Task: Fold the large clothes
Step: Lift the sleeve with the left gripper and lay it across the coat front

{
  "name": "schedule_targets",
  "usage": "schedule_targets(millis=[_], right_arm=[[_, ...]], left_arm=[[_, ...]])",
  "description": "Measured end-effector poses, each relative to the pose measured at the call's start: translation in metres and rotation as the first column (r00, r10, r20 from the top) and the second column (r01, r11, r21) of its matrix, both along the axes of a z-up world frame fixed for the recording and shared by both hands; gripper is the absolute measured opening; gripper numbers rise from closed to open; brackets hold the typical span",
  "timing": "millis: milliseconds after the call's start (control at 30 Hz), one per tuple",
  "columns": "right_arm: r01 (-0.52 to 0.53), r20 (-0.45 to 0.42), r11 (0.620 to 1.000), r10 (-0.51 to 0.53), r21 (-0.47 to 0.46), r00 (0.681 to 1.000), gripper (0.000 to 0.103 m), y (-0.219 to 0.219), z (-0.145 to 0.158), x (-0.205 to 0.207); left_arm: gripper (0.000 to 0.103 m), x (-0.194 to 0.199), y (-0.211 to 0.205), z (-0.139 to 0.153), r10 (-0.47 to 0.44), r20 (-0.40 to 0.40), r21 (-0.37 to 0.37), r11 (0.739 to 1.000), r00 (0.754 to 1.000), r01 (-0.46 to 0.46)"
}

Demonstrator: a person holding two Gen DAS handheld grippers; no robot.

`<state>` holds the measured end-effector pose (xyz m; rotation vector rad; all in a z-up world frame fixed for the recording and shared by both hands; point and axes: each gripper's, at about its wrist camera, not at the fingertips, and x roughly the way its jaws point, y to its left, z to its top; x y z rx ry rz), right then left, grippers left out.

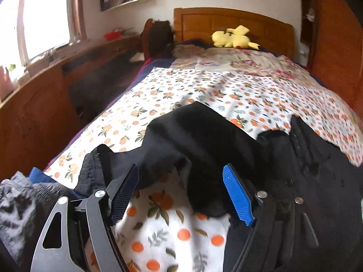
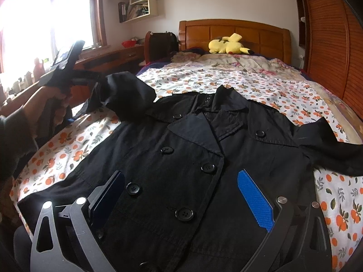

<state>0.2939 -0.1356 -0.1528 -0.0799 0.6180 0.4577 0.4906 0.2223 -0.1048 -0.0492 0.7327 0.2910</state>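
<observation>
Black double-breasted coat (image 2: 190, 158) lying face-up on the bed (image 2: 261, 83), spread over the orange-print sheet (image 2: 335, 217), collar toward the wooden headboard (image 2: 233, 31) and hem toward me. Its long axis runs straight away from my fingers, from near edge to headboard.

My right gripper (image 2: 188, 199) hovers low over the front panel, the button rows between its fingers (image 2: 254, 199); the fingers are spread wide and grasp nothing. My left gripper (image 1: 181, 195) sits at the coat's left side, fingers (image 1: 238, 195) likewise released, with the left sleeve (image 1: 199, 136) bunched and partly raised directly ahead of them, a fold of it reaching down between the pads. The right-wrist view shows my left hand (image 2: 52, 90) out beyond the bed's left edge, level with that sleeve (image 2: 127, 93).

The relation that matters: the left sleeve lies just ahead of the left fingers and is the nearer hold, while the right sleeve (image 2: 335, 154) trails off to the right of the right fingers, crosswise to the body. I judge the next step is to close on a sleeve and bring it inward across the chest.

Wall shelf boxes (image 2: 140, 6) hold books or papers, too small to tell. A yellow plush toy (image 2: 226, 44) rests by the headboard; other clothing (image 1: 20, 201) is heaped at the bed's near left corner.
</observation>
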Motion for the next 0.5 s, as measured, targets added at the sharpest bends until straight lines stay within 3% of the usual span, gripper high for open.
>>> schedule_targets(millis=[133, 167, 233, 267, 300, 433, 500], right_arm=[[-0.003, -0.015, 1.000, 0.002, -0.011, 1.000, 0.097, 0.004, -0.006, 0.003], [-0.004, -0.019, 1.000, 0.003, -0.015, 1.000, 0.097, 0.005, -0.007, 0.004], [-0.007, -0.022, 1.000, 0.006, -0.015, 1.000, 0.097, 0.007, -0.008, 0.004], [-0.007, -0.023, 1.000, 0.007, -0.017, 1.000, 0.097, 0.008, -0.008, 0.004], [-0.008, -0.024, 1.000, 0.008, -0.017, 1.000, 0.097, 0.009, -0.008, 0.005], [-0.008, -0.022, 1.000, 0.007, -0.013, 1.000, 0.097, 0.010, -0.006, 0.006], [-0.005, -0.014, 1.000, 0.005, -0.009, 1.000, 0.097, 0.009, -0.002, 0.005]], left_arm=[[0.079, 0.028, 0.022, -0.012, 0.057, -0.040, 0.001, 0.998, 0.998, -0.057], [0.075, 0.035, 0.027, -0.016, 0.067, -0.051, 0.000, 0.998, 0.996, -0.067], [0.050, 0.044, 0.033, -0.023, 0.070, -0.069, -0.010, 0.997, 0.995, -0.071], [0.022, 0.049, 0.037, -0.027, 0.066, -0.083, -0.025, 0.997, 0.994, -0.069], [0.005, 0.052, 0.040, -0.029, 0.064, -0.098, -0.039, 0.997, 0.993, -0.068], [0.004, 0.041, 0.026, -0.019, 0.043, -0.053, -0.028, 0.999, 0.998, -0.045], [0.004, 0.029, 0.004, -0.004, -0.010, -0.019, -0.018, 1.000, 1.000, 0.009]])
